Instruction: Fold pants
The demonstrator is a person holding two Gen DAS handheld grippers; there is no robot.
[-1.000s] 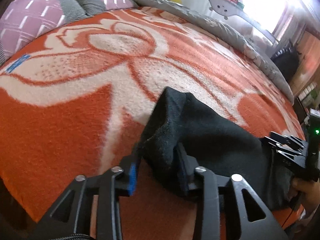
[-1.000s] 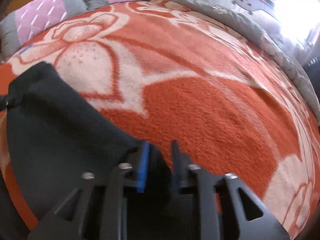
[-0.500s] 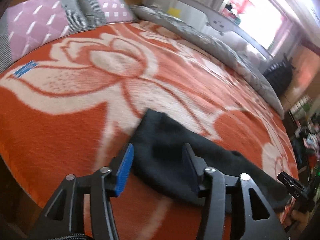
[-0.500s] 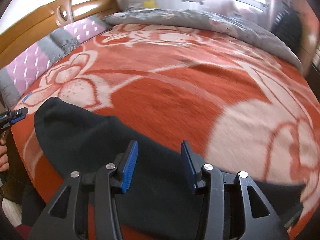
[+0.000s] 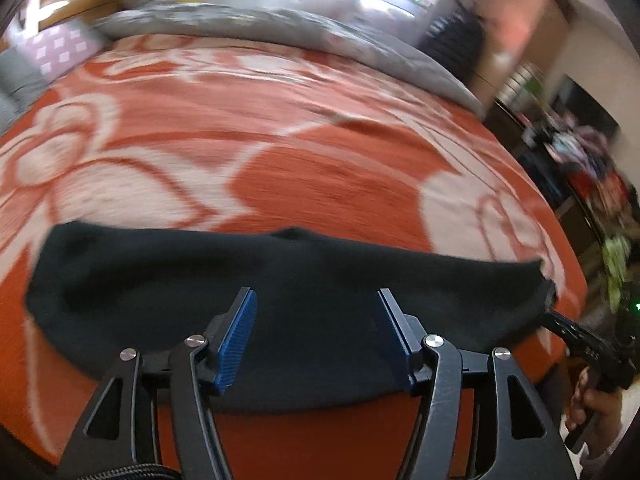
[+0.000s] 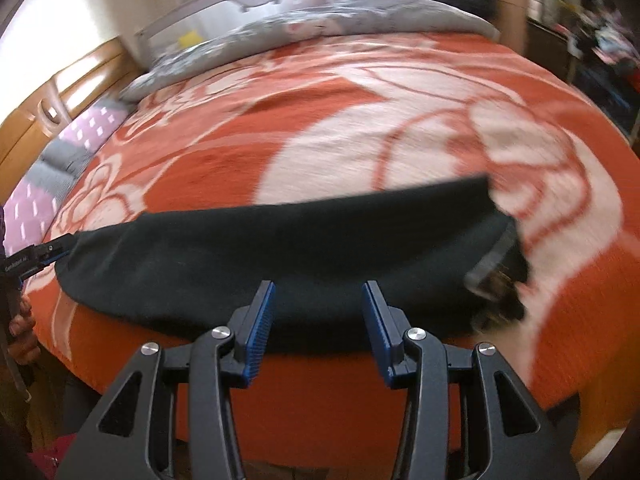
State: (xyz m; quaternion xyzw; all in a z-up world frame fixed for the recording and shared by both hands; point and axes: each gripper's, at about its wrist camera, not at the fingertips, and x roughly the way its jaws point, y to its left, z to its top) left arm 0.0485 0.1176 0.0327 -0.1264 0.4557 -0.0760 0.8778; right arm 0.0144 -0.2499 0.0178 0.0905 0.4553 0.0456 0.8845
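The black pants (image 5: 280,280) lie flat in a long strip along the near edge of the bed; they also show in the right wrist view (image 6: 280,240), with the grey waistband end (image 6: 492,256) at the right. My left gripper (image 5: 316,308) is open and empty, just above the pants near their middle. My right gripper (image 6: 318,296) is open and empty, above the near edge of the pants. The right gripper also shows at the far right of the left wrist view (image 5: 576,332); the left gripper shows at the far left of the right wrist view (image 6: 36,256).
The bed is covered by an orange and white flowered blanket (image 5: 320,140). A grey quilt (image 5: 280,28) lies along the far side, pink and grey pillows (image 6: 36,200) at the wooden headboard (image 6: 60,96). Cluttered furniture (image 5: 576,152) stands beyond the bed's right side.
Both grippers let go of the pants and opened wide. They pulled back toward the near edge of the bed and turned, and the pants now lie spread flat.
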